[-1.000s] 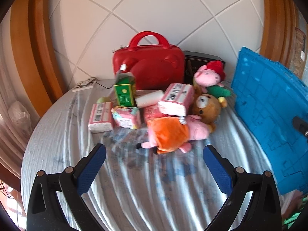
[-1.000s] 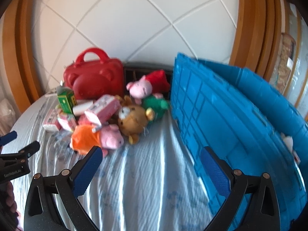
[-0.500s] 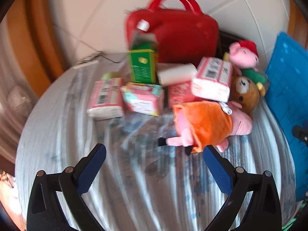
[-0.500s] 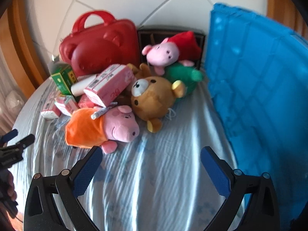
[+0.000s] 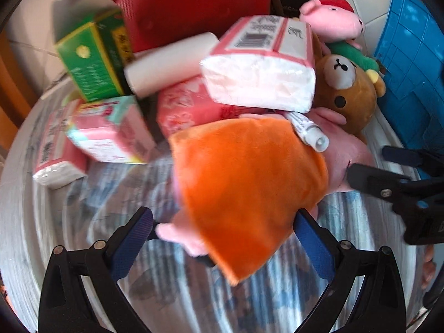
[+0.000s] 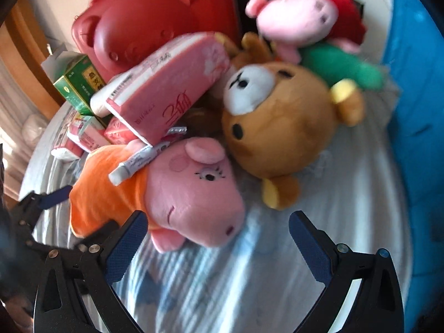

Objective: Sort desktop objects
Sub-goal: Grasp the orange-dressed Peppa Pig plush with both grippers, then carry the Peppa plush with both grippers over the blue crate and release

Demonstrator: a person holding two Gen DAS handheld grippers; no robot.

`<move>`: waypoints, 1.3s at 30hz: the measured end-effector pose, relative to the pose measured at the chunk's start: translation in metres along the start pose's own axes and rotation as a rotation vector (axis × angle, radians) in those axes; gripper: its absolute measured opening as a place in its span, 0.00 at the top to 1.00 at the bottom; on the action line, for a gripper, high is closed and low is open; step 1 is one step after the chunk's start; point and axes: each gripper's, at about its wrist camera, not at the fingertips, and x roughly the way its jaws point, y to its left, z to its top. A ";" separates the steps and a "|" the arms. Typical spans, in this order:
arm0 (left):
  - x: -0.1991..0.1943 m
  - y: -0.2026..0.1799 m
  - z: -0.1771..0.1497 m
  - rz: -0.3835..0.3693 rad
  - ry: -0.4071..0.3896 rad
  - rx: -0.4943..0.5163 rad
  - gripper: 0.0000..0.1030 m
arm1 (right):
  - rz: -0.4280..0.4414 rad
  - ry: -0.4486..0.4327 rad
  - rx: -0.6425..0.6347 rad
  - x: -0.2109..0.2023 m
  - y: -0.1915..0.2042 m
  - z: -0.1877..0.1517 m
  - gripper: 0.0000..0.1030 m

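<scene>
A pink pig plush in an orange dress lies on the striped cloth, with a small white tube resting on it. My left gripper is open, its jaws on either side of the orange dress. My right gripper is open just in front of the pig's pink head. A brown bear plush lies behind the pig. Pink tissue packs, a green box and a second pig plush with a red hat lie in the pile.
A red bear-shaped case stands at the back. A blue folded crate stands along the right side. More tissue packs lie at the left. The right gripper's fingers show at the right of the left wrist view.
Both grippers have moved forward close to the pile. The orange-dressed pig now lies between the left jaws and just ahead of the right gripper. Both stay open.
</scene>
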 end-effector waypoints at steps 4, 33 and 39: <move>0.011 -0.009 0.005 -0.016 0.011 0.013 0.01 | 0.064 0.056 0.028 0.022 -0.003 0.005 0.08; -0.167 -0.065 -0.040 -0.122 -0.299 0.131 0.20 | 0.005 -0.241 -0.038 -0.168 0.034 -0.062 0.42; -0.212 -0.106 -0.039 -0.189 -0.398 0.209 0.20 | -0.062 -0.360 -0.003 -0.241 0.018 -0.081 0.42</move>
